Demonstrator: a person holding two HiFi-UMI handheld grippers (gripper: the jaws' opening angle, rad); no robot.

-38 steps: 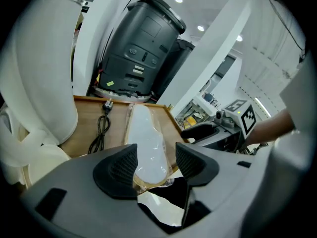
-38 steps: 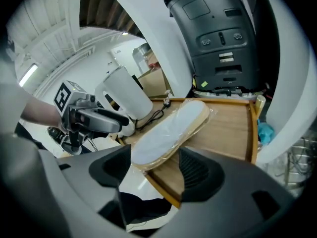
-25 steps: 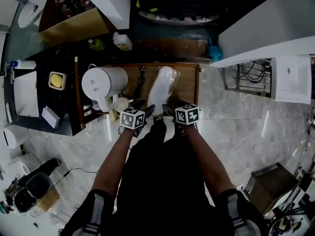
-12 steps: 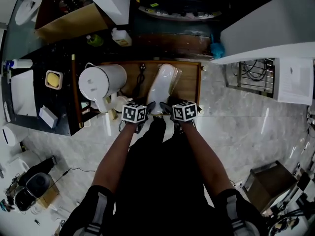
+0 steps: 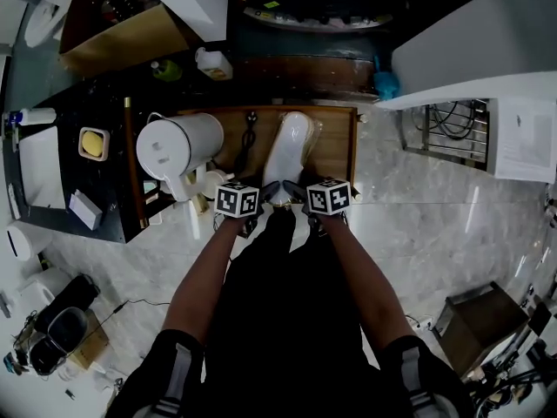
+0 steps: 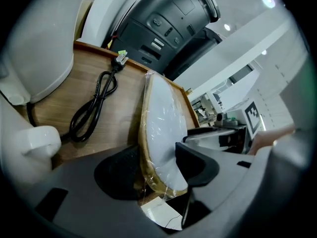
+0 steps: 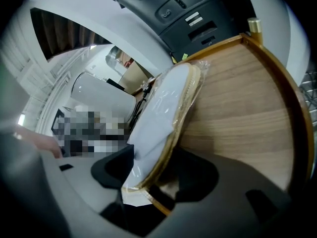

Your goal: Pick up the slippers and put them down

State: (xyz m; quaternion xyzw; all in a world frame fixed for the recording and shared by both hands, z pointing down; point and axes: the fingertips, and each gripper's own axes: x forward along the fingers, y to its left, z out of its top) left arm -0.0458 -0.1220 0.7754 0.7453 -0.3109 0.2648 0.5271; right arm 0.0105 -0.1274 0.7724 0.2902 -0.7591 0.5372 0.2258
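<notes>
Wrapped slippers (image 5: 288, 149) lie on the wooden tray (image 5: 336, 146), long axis pointing straight away from the person, and both claws straddle the near end, equally close: left gripper (image 5: 262, 193) wide, right gripper (image 5: 292, 192) wide but just closing in.

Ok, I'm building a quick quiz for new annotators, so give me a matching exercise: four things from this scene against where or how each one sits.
Things
1 wrapped slippers
2 black cord
3 white kettle
4 yellow block

Places
a in a white dish on the dark counter
b standing at the wooden tray's left end
c lying lengthwise on the tray, in clear plastic
d looped on the tray between kettle and slippers

Pairs: 1-c, 2-d, 3-b, 4-a
</notes>
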